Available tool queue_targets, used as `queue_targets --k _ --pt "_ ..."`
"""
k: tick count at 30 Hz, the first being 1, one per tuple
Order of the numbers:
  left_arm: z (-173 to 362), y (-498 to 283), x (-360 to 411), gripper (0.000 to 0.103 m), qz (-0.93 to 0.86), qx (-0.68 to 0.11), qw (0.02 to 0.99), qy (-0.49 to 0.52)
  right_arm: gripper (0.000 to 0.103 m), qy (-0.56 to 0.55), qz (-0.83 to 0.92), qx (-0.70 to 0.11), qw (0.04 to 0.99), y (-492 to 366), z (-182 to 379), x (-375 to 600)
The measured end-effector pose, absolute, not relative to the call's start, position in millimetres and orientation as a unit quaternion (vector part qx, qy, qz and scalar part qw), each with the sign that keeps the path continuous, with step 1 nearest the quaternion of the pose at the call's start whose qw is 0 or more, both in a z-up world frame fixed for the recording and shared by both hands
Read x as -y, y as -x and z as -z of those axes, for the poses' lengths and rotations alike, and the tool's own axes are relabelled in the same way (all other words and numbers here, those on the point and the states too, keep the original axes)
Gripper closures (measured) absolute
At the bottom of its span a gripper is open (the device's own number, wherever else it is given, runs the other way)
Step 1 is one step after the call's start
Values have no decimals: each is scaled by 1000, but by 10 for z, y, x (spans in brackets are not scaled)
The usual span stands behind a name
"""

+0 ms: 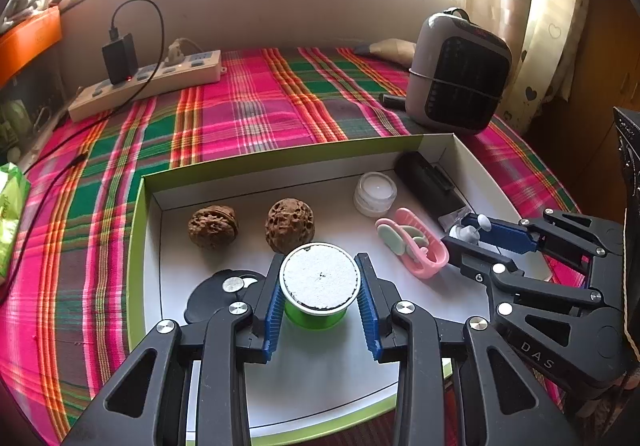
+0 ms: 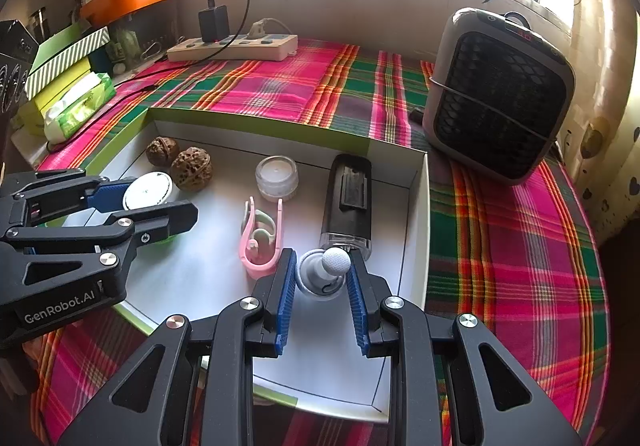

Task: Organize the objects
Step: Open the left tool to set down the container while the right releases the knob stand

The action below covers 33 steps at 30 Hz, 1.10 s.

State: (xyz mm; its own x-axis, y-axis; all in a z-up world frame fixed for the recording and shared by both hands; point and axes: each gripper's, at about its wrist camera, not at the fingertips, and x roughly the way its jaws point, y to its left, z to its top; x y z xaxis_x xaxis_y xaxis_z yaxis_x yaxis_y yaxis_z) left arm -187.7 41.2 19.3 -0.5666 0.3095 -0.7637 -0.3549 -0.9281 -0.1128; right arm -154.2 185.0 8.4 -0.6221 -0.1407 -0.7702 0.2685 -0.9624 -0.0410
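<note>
Both tongs are down inside the white tray (image 1: 472, 162) on the plaid-covered worktop (image 1: 256, 102), each around its own item. My left tongs (image 1: 320, 282) straddle the green tub (image 1: 318, 300) with the white foam-like top, blue pads hugging both sides. It looks gripped, though I can't swear the pads are bearing hard. My right tongs (image 2: 322, 272) bracket the small grey-and-white knobbed piece (image 2: 326, 272) at the tray's near right, just in front of the black oblong device (image 2: 348, 202); the pads look right against it, a light hold by my reading.

To do this well, I'd keep both wrists level and move straight up or down, no dragging. On the left, the two walnuts (image 1: 250, 226) sit just beyond the tub and a black disc (image 1: 216, 294) lies beside my left finger, so no forward drift. On the right, the pink clip (image 2: 262, 238) nearly touches my left finger. The knobbed piece is round, and I'd expect it to squirt out if I squeeze off-centre.
</note>
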Motion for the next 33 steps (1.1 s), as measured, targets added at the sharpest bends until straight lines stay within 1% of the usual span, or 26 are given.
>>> queue_targets --k 15,20,26,30,33 --pt "-179 1867 -441 72 -882 -31 191 430 76 -419 898 -73 108 1555 -94 -1852" --pt "-191 1872 -425 71 -882 -28 191 431 69 -419 898 -69 114 1545 -103 -1836" --pt "-194 1866 -425 70 -882 -29 191 430 67 -419 898 -69 112 1534 -102 -1822" --pt "-211 1866 -417 68 -883 -28 191 428 66 -419 899 -70 112 1533 -101 -1822" --pt "-228 1850 -413 67 -884 -26 193 426 60 -417 899 -70 113 1524 -109 -1811"
